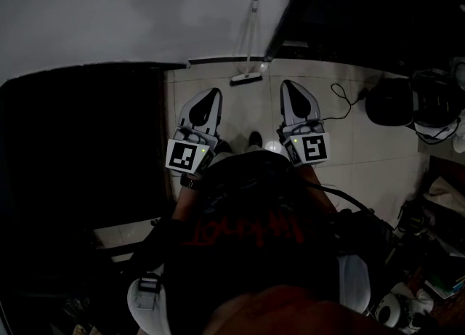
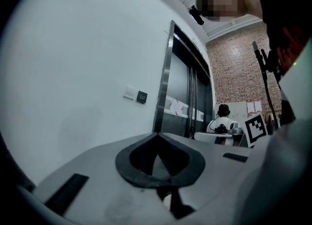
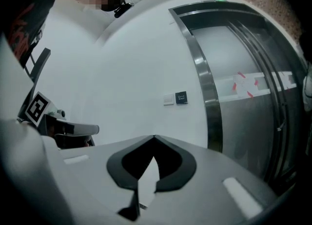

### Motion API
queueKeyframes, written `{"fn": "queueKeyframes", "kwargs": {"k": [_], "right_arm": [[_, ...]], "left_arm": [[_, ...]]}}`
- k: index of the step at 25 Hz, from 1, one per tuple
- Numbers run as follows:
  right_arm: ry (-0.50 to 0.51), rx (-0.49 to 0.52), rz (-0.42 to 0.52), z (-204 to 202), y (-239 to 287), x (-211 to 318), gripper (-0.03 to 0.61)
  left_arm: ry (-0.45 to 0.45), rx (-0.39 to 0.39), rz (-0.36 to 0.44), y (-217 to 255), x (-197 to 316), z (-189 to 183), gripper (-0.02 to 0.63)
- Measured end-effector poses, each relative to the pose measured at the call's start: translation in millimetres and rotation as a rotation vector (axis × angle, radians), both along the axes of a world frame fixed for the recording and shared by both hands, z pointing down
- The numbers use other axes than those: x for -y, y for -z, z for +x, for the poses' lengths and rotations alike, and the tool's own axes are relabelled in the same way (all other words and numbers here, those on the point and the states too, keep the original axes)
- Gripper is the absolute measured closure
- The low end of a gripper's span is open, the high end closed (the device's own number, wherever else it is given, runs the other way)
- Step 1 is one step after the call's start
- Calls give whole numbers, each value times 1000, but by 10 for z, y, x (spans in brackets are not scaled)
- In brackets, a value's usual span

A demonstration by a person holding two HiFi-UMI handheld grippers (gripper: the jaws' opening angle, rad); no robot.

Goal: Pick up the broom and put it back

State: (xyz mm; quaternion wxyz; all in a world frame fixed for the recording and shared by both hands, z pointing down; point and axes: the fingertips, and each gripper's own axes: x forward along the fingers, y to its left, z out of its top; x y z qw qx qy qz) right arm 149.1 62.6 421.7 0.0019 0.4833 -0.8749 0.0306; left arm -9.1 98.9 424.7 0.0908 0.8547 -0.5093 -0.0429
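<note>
The broom [image 1: 249, 43] leans upright against the white wall, its brush head [image 1: 247, 77] on the tiled floor, straight ahead between my two grippers. My left gripper [image 1: 216, 91] and my right gripper [image 1: 285, 83] are held level side by side, a short way back from the broom and apart from it. Both are shut, tips together, with nothing between them. The left gripper [image 2: 157, 133] faces the white wall and a dark doorway. The right gripper [image 3: 154, 136] faces the same wall. The broom does not show in either gripper view.
A large dark block [image 1: 80, 152] fills the left. A black bag [image 1: 389, 101] and a cable [image 1: 341, 101] lie on the floor at the right, with clutter further right. A steel lift door [image 3: 253, 102] and wall switches [image 3: 175, 98] stand ahead. A seated person [image 2: 222, 119] is far off.
</note>
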Motion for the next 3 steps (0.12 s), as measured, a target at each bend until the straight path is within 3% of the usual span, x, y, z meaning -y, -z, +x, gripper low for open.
{"fn": "queueKeyframes", "kwargs": {"k": [3], "right_arm": [[16,-3,15,20,14,5,578]], "left_arm": [[-7,0,-5,-13,28,45,611]]}}
